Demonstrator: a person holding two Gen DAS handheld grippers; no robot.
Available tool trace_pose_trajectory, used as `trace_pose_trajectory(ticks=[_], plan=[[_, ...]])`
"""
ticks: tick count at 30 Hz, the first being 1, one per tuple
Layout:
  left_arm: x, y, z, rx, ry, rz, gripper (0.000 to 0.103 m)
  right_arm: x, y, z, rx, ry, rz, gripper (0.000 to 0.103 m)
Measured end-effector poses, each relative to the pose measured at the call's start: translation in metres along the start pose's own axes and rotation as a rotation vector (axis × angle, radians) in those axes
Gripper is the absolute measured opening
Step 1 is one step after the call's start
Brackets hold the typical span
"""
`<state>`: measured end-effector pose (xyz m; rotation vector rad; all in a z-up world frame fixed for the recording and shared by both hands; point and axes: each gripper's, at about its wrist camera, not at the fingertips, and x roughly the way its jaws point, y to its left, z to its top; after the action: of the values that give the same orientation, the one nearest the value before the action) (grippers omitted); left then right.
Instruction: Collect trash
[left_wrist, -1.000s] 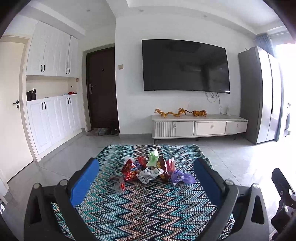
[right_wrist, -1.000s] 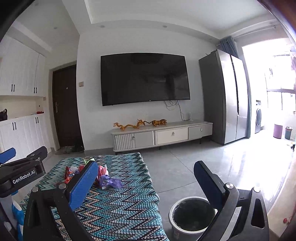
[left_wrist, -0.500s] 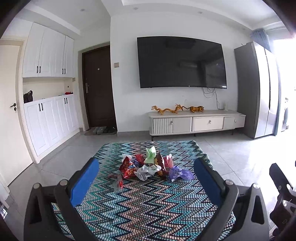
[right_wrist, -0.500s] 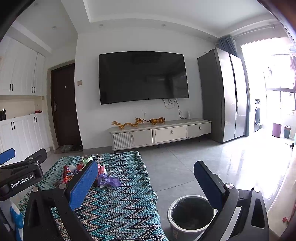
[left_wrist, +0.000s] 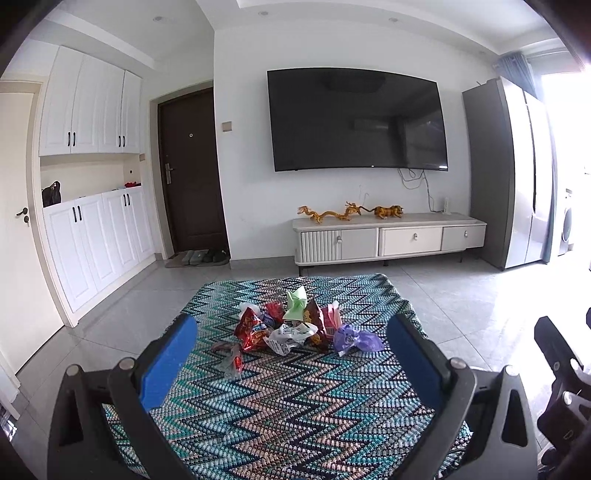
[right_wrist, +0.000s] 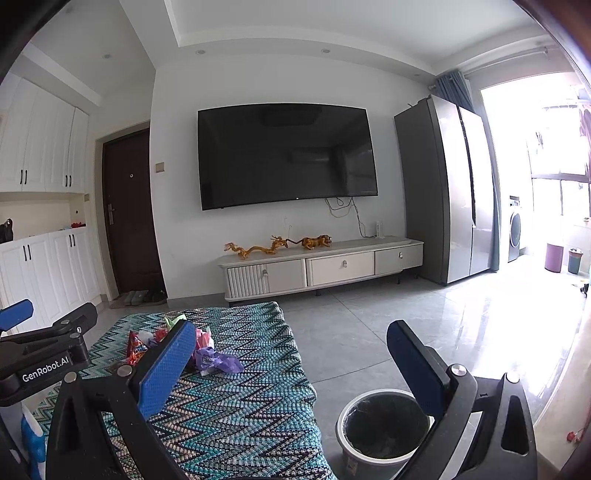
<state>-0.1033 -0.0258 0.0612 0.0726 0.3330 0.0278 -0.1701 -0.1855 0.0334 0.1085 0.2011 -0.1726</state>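
Wrappers (left_wrist: 295, 326) lie heaped at the centre of the left wrist frame on a table draped in a teal zigzag-patterned cloth (left_wrist: 280, 413), among them a red snack bag (left_wrist: 251, 328), a green paper scrap (left_wrist: 295, 304), a white crumpled packet (left_wrist: 290, 336) and a purple plastic wrapper (left_wrist: 356, 339) at the right end of the heap. A smaller clear-and-red wrapper (left_wrist: 232, 360) sits just apart, lower left of the heap. The left gripper (left_wrist: 291, 354) frames the pile from the bottom of the picture, its blue-padded jaws spread wide and holding nothing, clear of the trash. In the right wrist view, the right gripper (right_wrist: 291, 363) is likewise spread wide and empty, hovering over the cloth's right edge, with a bin lined in black plastic (right_wrist: 384, 428) on the grey tiled floor at lower right, just beside the table. A wall-mounted television (right_wrist: 286, 155) fills the upper centre, above a white media console (right_wrist: 321, 267).
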Motion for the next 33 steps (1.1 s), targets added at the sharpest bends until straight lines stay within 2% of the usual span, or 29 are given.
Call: trace_pose_trajectory(ticks=[33], plan=[[-0.0066,-0.0052,-0.0021,0.016,0.003,-0.021,0.103,-0.0007,-0.0048,0.0017,-0.004,0.061,0.011,0.103]])
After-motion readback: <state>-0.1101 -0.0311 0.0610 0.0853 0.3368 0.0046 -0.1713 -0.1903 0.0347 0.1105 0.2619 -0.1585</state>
